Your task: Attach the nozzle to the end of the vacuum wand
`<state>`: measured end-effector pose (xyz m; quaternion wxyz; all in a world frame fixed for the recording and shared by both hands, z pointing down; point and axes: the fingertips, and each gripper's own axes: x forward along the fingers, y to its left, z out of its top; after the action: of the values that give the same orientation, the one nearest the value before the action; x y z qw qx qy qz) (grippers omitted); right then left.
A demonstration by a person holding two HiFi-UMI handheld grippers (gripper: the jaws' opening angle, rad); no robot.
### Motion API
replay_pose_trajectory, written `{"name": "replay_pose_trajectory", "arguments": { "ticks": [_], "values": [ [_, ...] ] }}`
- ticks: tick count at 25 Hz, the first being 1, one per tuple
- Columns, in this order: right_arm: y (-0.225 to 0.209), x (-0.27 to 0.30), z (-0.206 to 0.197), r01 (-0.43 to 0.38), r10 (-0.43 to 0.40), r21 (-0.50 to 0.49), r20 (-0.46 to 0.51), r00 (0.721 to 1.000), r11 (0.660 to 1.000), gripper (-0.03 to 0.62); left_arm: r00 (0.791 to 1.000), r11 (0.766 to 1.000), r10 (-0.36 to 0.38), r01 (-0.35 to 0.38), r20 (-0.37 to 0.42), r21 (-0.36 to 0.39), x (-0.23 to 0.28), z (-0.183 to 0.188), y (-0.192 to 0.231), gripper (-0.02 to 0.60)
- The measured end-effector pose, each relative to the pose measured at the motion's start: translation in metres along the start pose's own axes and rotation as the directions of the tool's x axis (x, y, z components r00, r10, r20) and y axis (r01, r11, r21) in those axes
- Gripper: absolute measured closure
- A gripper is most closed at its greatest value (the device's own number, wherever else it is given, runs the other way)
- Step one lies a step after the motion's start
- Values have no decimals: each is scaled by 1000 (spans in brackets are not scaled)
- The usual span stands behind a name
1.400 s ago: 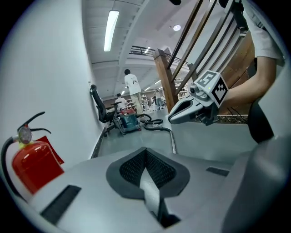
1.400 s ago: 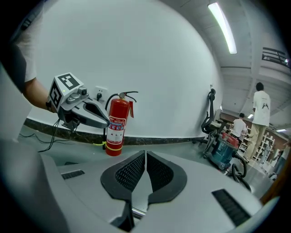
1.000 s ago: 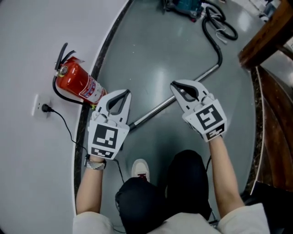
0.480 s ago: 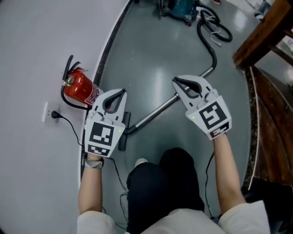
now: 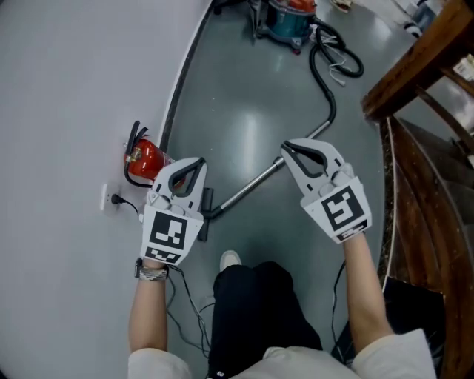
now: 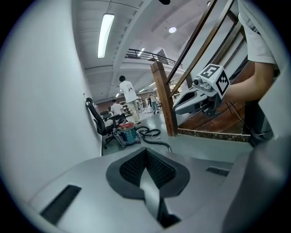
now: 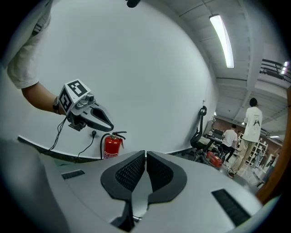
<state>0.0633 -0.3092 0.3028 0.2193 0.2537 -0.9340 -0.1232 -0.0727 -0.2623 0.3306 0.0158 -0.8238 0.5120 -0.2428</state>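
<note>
The silver vacuum wand (image 5: 259,181) lies slanted on the grey floor between my two grippers. A dark flat nozzle (image 5: 204,213) lies crosswise at its lower left end, touching it. The black hose (image 5: 328,70) runs from the wand's upper end to the vacuum cleaner (image 5: 287,16) at the top. My left gripper (image 5: 192,162) hangs above the nozzle, shut and empty. To the right of the wand my right gripper (image 5: 286,147) is held up, shut on nothing. In the left gripper view the pads (image 6: 146,154) meet; those in the right gripper view (image 7: 145,157) meet too.
A red fire extinguisher (image 5: 144,160) stands by the curved white wall, next to a socket with a plug (image 5: 112,198). A wooden stair rail (image 5: 415,63) rises at the right. Office chairs and people (image 6: 127,91) are far behind the vacuum (image 6: 127,134).
Both grippers have risen, still shut and empty. The floor things look smaller and farther below. The nozzle, hidden under the left gripper before, now shows at the wand's end.
</note>
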Motion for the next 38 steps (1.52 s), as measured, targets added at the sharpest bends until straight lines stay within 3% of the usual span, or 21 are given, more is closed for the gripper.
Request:
{"name": "replay_pose_trajectory", "arguments": {
  "ticks": [11,18,24,29,38],
  "values": [
    [-53,-88,152,41,-41,47,-15,999,998,559,999,999,-39,39,14,-11,-68,167,32,581],
    [-77,-162,251,37,-36,29,-33,999,999,559,997,997,-76,76,4,-18,-133,279,21,581],
    [-95,-214,322,38,-37,50,-4,999,998,559,998,999,-39,41,51,-35,-175,349,27,581],
    [-108,-254,356,31,-31,27,3,1000,999,559,996,999,-22,25,81,-39,-197,401,15,581],
    [-107,-297,382,23,-23,23,28,999,999,559,993,999,14,-8,115,-47,-229,444,-5,581]
  ]
}}
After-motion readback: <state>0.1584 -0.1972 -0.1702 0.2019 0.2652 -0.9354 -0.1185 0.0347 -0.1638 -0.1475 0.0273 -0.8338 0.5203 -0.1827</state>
